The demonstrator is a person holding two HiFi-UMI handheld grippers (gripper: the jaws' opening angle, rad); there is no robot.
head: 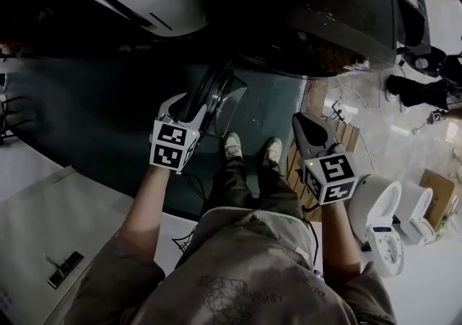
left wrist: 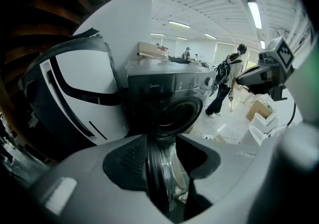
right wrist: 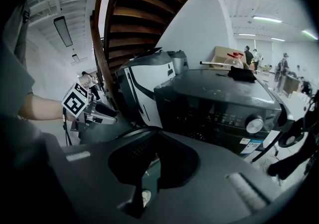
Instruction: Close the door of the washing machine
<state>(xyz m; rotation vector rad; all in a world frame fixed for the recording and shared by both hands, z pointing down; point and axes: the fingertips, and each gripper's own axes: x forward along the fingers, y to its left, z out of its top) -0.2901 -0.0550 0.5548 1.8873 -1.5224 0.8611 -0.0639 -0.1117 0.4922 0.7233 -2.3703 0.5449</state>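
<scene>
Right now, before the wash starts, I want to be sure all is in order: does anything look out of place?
Only the door: it stands open, swung out from the washer, with its edge clamped in the left gripper. Nothing looks spilled, broken or askew.

The left gripper point(head: 186, 103) meets the rim of the open door point(head: 232, 103), just below the dark washing machine point(head: 325, 20). The right gripper point(head: 304, 123) hangs apart at the right, touching nothing. The person's shoes point(head: 232, 145) stand between the grippers.
</scene>
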